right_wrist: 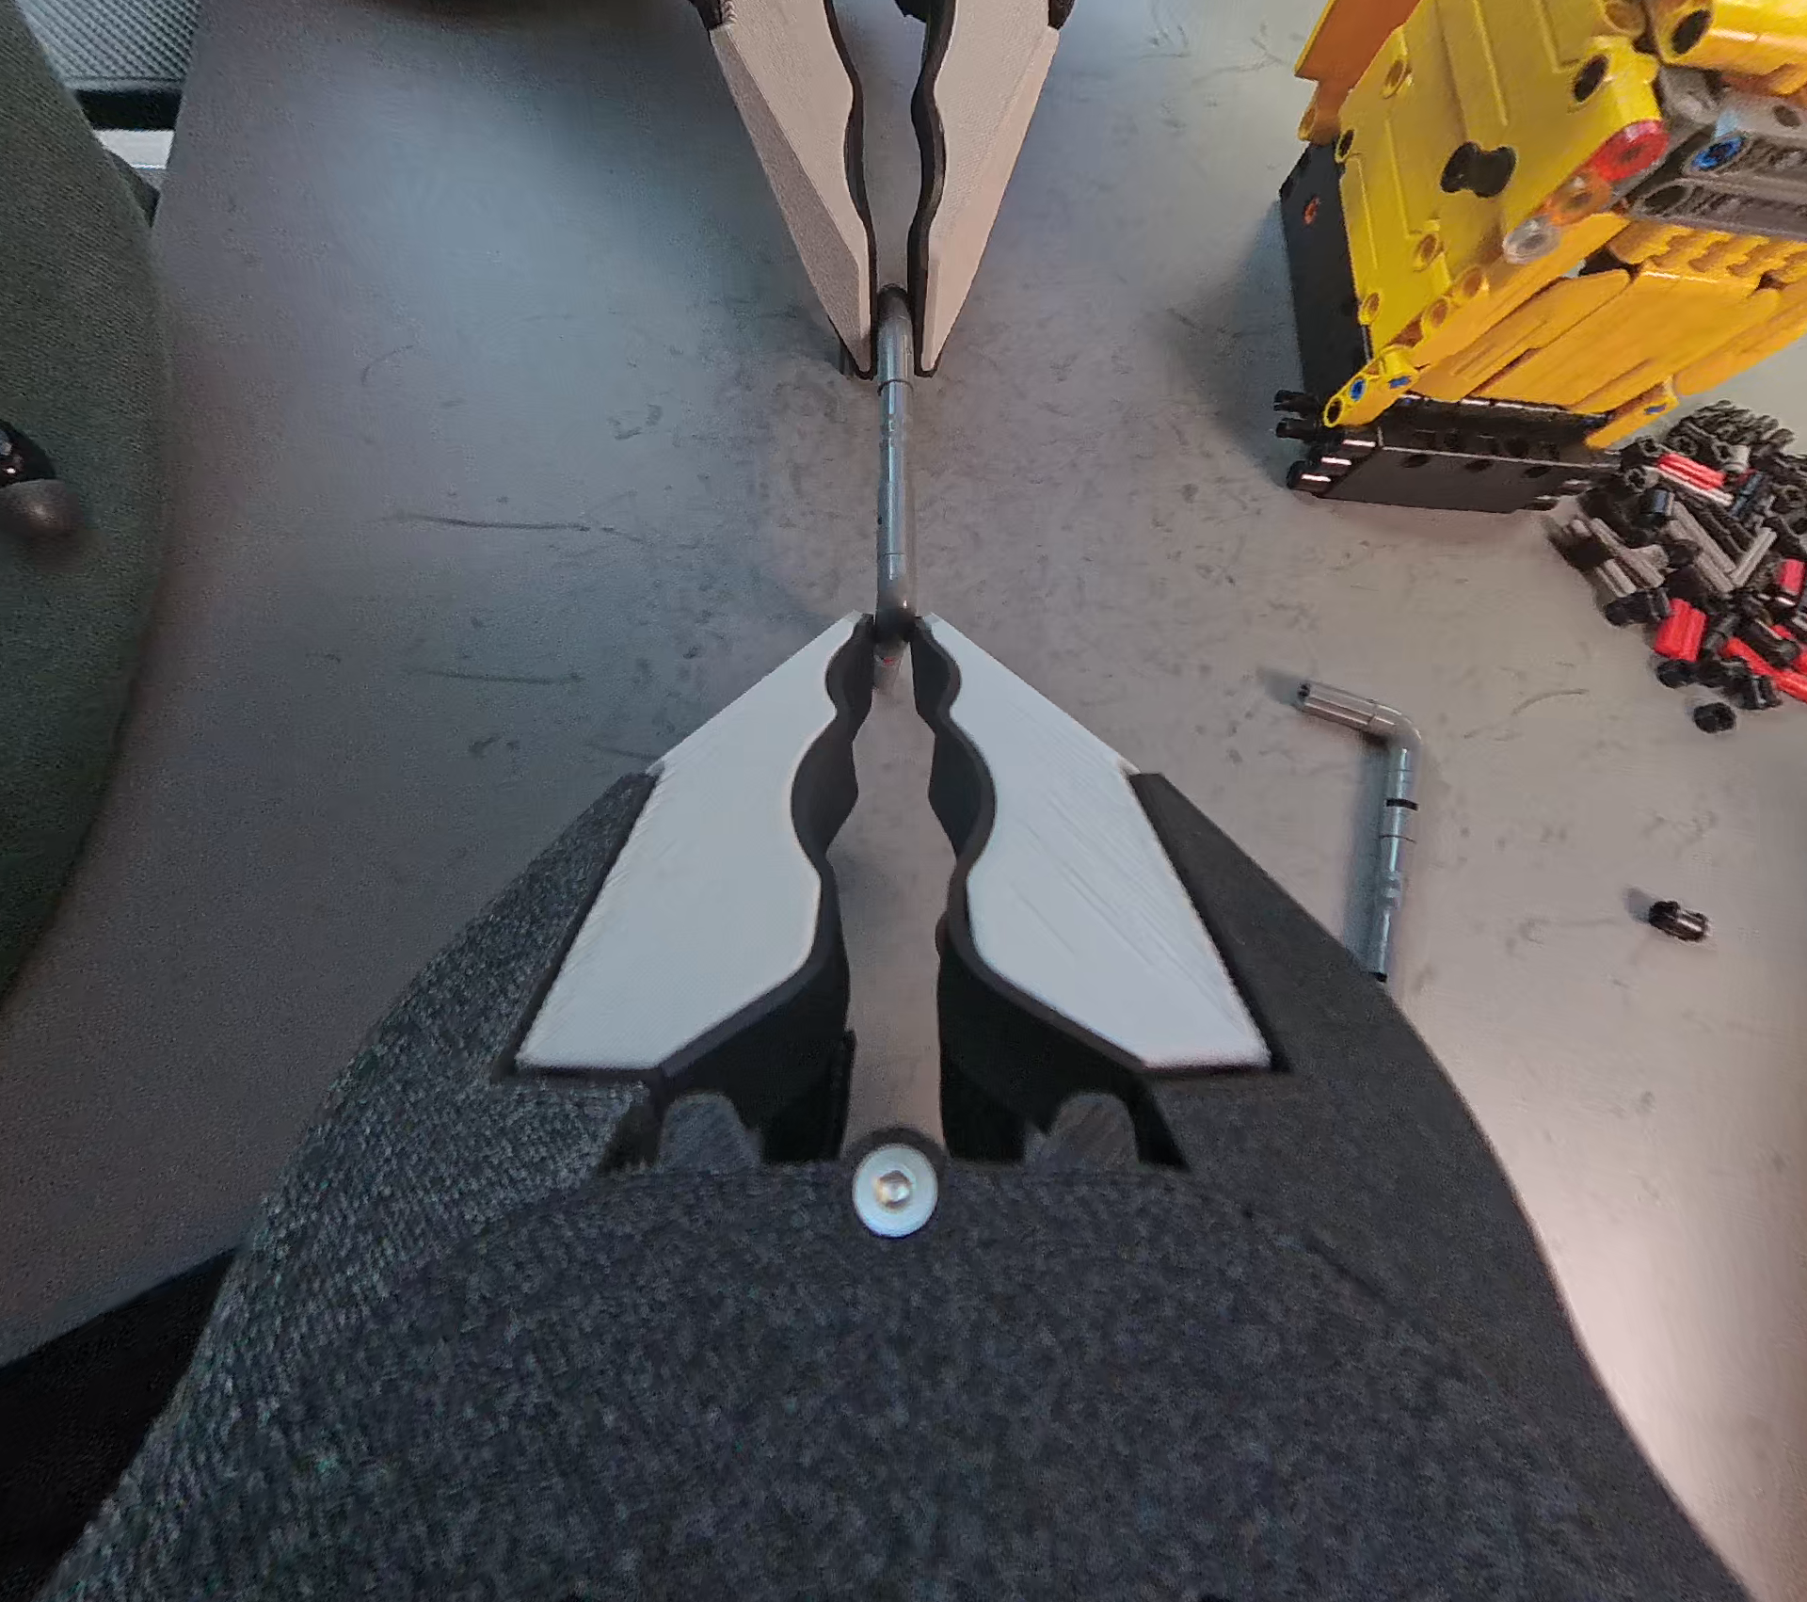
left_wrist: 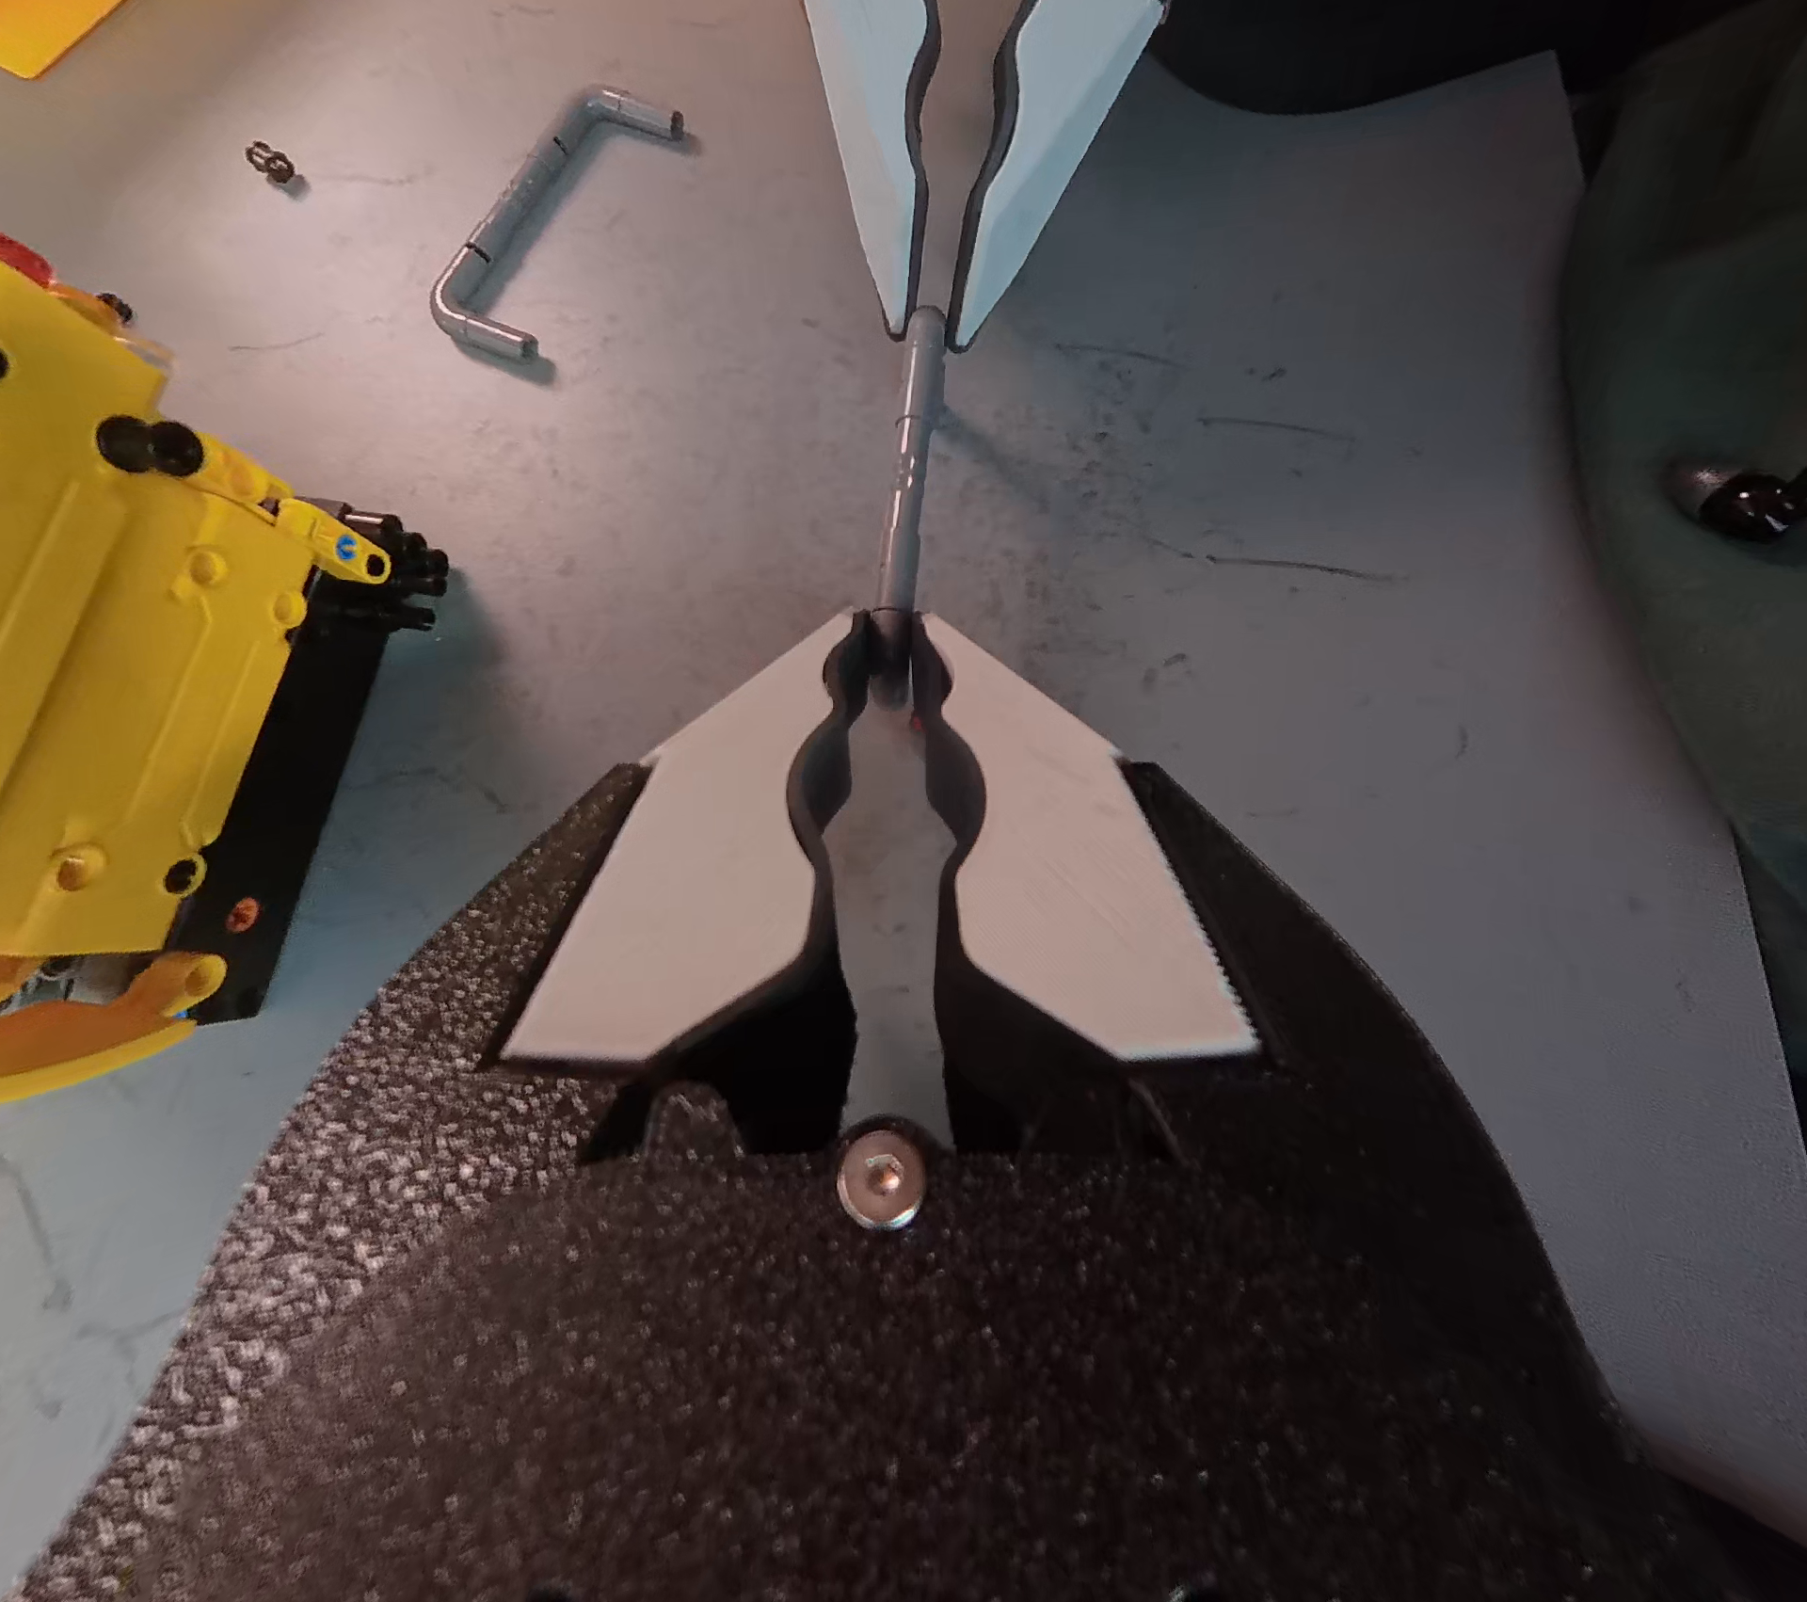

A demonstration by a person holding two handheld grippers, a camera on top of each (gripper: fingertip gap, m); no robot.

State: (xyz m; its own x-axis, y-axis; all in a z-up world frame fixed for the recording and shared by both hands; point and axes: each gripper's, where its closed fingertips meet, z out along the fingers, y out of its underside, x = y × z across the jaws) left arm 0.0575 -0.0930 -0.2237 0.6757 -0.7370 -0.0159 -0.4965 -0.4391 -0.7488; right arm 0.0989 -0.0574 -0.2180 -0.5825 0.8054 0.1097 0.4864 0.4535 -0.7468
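Above the grey table (left_wrist: 1271, 479), the left hand-held gripper (left_wrist: 890, 626) and right hand-held gripper (right_wrist: 892, 626) each pinched one end of a grey rod (left_wrist: 909, 479), bracing it level between them, tip to tip

A slim grey rod (left_wrist: 909, 479) hangs above the grey table (left_wrist: 1271, 675), pinched at both ends: the left gripper (left_wrist: 888, 636) clamps the near end, the right gripper (left_wrist: 927, 328) the far end. In the right wrist view, both ends curve.
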